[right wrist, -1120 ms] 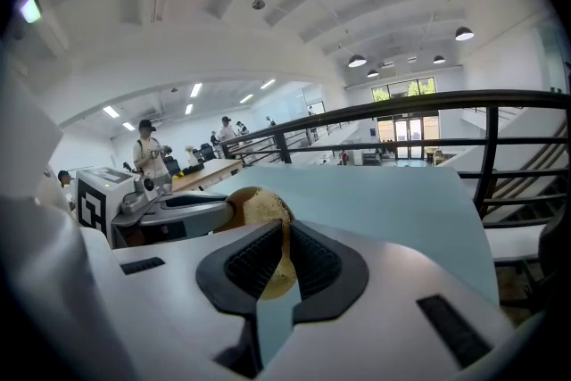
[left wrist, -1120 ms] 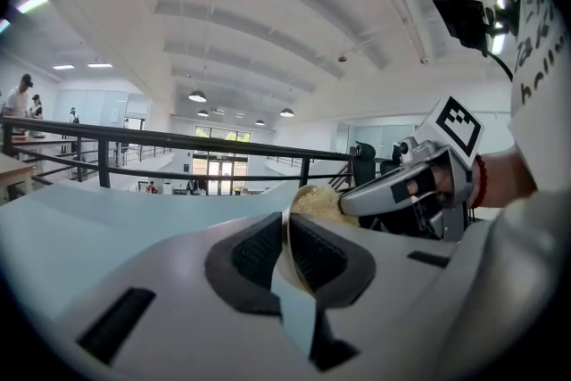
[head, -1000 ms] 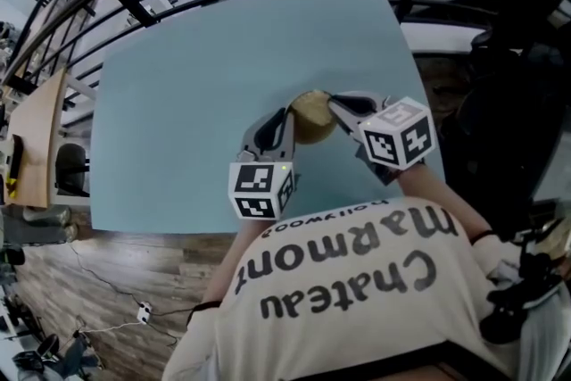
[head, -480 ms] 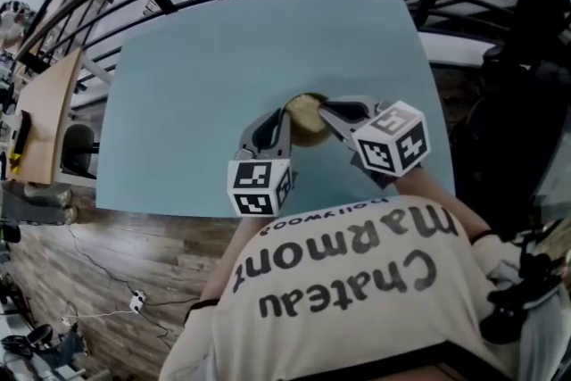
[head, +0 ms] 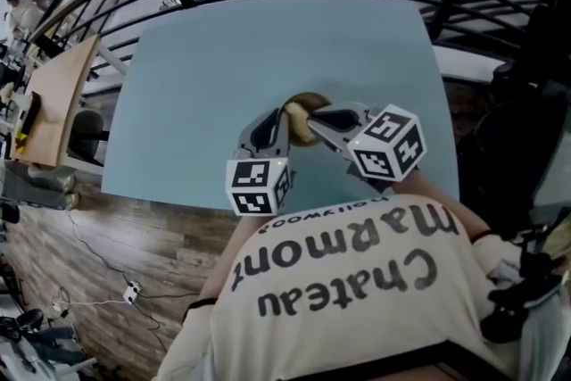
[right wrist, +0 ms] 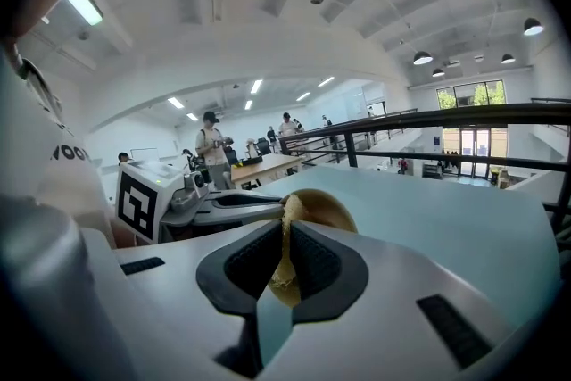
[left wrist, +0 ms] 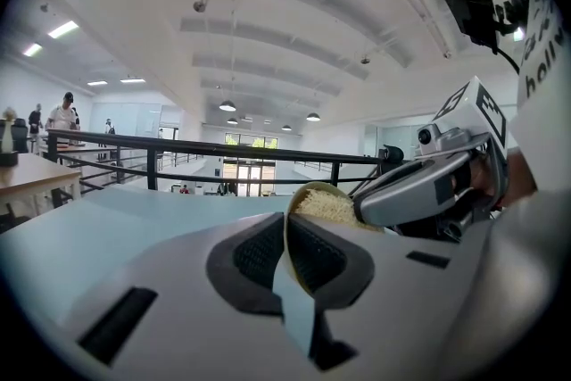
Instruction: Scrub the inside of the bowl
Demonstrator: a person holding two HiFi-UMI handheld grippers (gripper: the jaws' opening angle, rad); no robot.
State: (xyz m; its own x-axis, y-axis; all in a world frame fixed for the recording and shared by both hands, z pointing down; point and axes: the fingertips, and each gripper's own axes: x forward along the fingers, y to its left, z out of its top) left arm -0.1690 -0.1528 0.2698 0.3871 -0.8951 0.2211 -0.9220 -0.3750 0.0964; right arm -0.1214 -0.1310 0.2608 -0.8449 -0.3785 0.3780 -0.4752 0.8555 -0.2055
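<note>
While my left gripper [left wrist: 287, 232], jaws just drawn tight, pinched the thin rim of the round tan bowl [right wrist: 330, 208] over the smooth blue table [head: 223, 67], my right gripper [right wrist: 284, 254] clamped a coarse fibrous yellow pad [right wrist: 287, 211] inside it.

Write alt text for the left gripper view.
The left gripper, whose jaws have just been closing, clamps the rim of a round tan bowl tipped on edge over a light blue table. The right gripper reaches in from the right, holding a pale yellow scrub pad inside the bowl. A black railing crosses behind.
</note>
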